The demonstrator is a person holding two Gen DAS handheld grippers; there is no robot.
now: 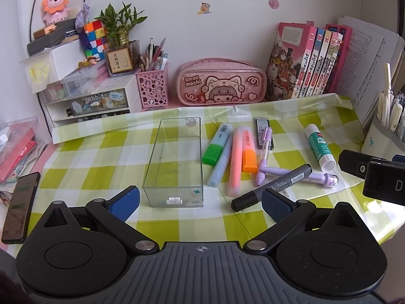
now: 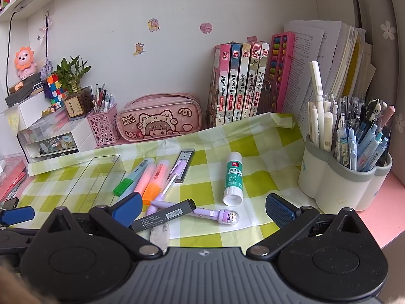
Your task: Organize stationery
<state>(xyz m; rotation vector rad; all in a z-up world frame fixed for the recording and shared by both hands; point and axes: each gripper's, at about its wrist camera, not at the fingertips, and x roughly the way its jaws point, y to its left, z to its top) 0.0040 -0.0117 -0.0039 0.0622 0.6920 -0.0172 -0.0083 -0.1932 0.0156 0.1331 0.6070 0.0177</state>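
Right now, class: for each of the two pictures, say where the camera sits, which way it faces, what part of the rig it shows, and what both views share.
Left wrist: on the left gripper, facing the wall across the checked cloth, clear box dead ahead; its open blue pads show.
Right wrist: on the right gripper, further right, facing the glue stick and pen pot; open pads show.
Shared: black marker, pink pencil case.
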